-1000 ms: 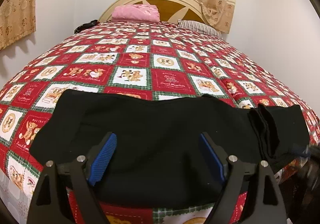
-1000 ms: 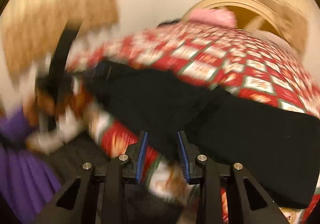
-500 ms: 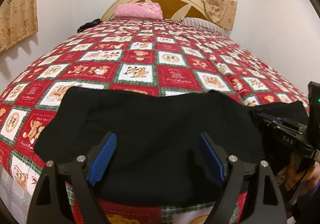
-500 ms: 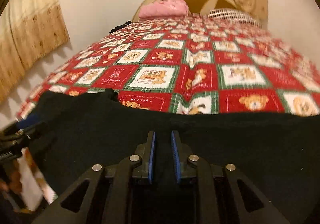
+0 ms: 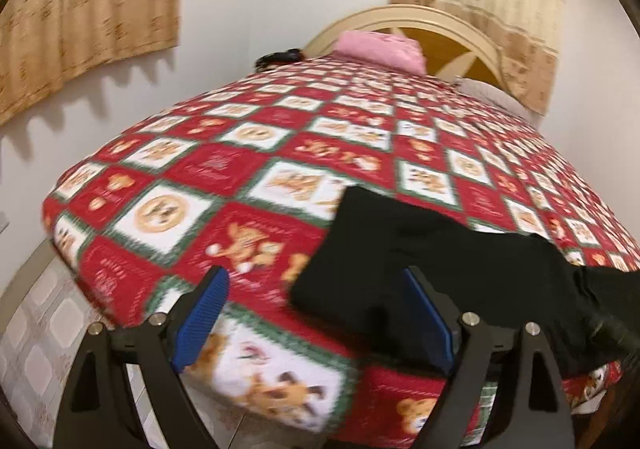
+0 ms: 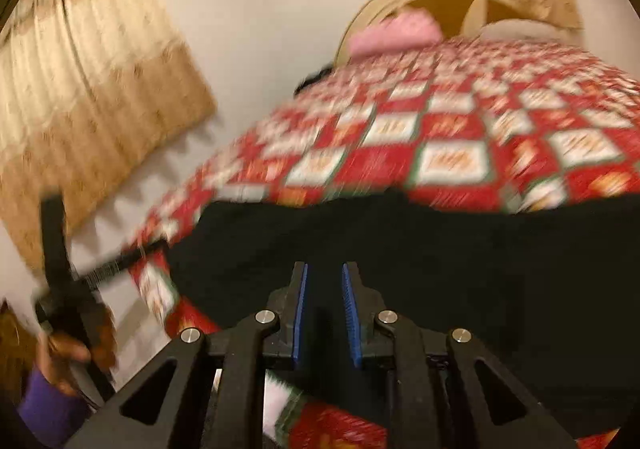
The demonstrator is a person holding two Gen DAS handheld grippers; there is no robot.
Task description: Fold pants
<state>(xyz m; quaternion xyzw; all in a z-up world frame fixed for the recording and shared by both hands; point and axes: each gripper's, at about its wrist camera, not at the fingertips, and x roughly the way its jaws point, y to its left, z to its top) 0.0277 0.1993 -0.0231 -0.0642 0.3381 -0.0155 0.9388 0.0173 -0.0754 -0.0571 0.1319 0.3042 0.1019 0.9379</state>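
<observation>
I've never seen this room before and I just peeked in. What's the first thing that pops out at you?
The bright red, white and green teddy-bear quilt covering the whole bed jumps out first. Lying dark against it near the front edge are the black pants. Far back, a pink pillow sits at the cream headboard, with beige curtains on the left wall.

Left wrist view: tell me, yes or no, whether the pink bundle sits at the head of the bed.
Yes, the pink bundle rests on the quilt right against the headboard.
</observation>
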